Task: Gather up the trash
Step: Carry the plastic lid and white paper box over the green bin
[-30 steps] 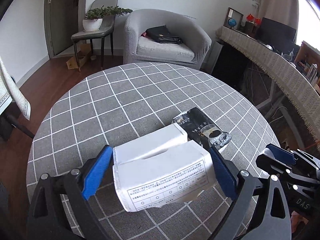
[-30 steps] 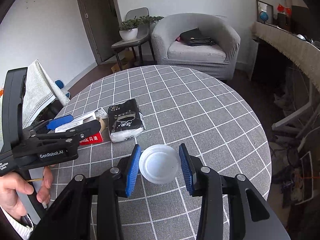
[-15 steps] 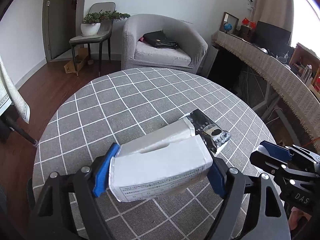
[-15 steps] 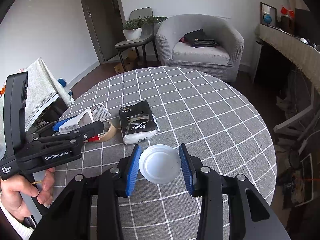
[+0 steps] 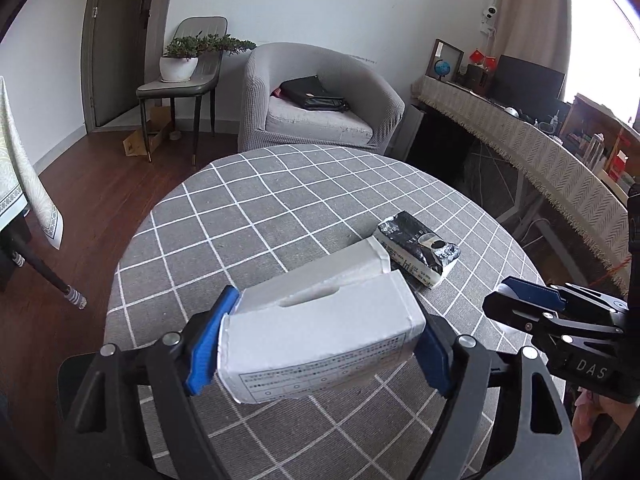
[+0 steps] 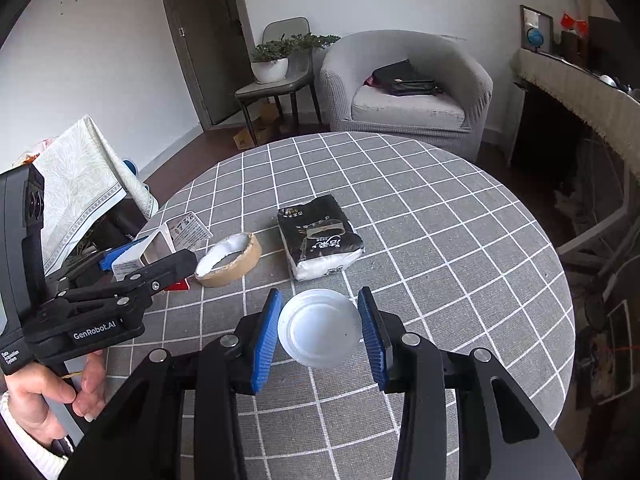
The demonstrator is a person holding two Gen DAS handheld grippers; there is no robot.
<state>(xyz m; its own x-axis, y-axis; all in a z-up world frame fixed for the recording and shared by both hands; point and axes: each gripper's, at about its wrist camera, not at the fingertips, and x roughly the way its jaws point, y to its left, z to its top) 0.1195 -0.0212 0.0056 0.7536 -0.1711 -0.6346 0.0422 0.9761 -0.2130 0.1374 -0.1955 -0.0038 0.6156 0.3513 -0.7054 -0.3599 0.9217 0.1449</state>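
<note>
Holding a white rectangular cardboard carton (image 5: 320, 332) across its length, the left tongs (image 5: 316, 344) are clamped on it just above the round grey checked surface (image 5: 280, 216), while the right tongs (image 6: 320, 334) are closed on a white round plastic lid (image 6: 320, 332) held by its rim. The left tongs' jaws have just been closing, with the carton between them. The carton looks thin-walled and partly flattened, so it could buckle and slide out of the blue pads (image 5: 208, 344) if it is swung fast. The lid is pinched only at two edge points and could pivot or pop free. Left on the surface are a black and white soft packet (image 6: 320, 236) and a brown roll of tape (image 6: 229, 258), with a small red card (image 6: 178, 285) mostly hidden behind the left tongs' arm. No bin or bag for the trash shows in either view, so the drop-off place cannot be told. The carton's underside and its printed text are unreadable. Only the person's left hand (image 6: 52, 396) shows, at the frame edge.
</note>
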